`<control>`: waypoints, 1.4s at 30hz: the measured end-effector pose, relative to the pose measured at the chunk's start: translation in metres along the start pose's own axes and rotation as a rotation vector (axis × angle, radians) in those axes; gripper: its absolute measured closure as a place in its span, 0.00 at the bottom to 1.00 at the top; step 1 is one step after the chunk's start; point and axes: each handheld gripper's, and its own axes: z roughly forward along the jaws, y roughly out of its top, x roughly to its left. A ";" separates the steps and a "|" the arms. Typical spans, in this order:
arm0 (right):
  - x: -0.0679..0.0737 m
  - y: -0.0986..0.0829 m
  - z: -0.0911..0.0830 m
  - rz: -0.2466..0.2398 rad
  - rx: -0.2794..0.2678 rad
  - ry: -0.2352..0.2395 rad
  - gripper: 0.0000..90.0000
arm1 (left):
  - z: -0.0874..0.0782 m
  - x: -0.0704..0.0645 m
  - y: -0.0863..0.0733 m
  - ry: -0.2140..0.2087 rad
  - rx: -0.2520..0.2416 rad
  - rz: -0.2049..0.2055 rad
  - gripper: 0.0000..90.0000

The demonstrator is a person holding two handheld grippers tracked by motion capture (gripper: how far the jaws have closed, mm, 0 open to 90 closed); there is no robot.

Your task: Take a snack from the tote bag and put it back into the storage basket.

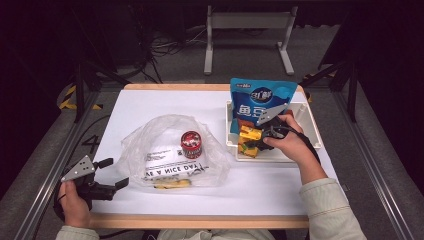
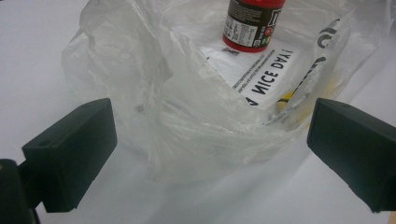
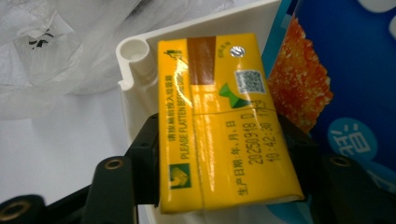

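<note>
White tabletop [image 1: 150, 105] amid a dark room: right gripper [image 3: 217, 154], at three o'clock, clamps a yellow carton [image 3: 219, 121]; left gripper [image 2: 210, 140], at eight o'clock, gapes before a plastic bag [image 2: 187, 107].

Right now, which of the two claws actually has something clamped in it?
The right claw: its jaws squeeze the yellow drink carton at the white bin. The left claw gapes open before the clear plastic bag, touching nothing.
</note>
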 end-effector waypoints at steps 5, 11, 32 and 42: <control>0.004 0.004 -0.007 -0.014 -0.023 -0.017 0.45 | 0.001 0.000 0.000 -0.002 0.000 -0.001 0.02; 0.011 0.012 -0.019 -0.044 -0.057 -0.058 0.44 | 0.001 0.000 0.000 -0.003 0.000 -0.002 0.02; 0.045 -0.003 -0.050 -0.025 -0.217 -0.058 0.89 | 0.001 0.000 0.000 -0.002 0.005 0.000 0.02; 0.052 -0.011 -0.047 -0.020 -0.222 -0.049 1.00 | 0.001 -0.001 0.001 -0.005 -0.003 0.006 0.02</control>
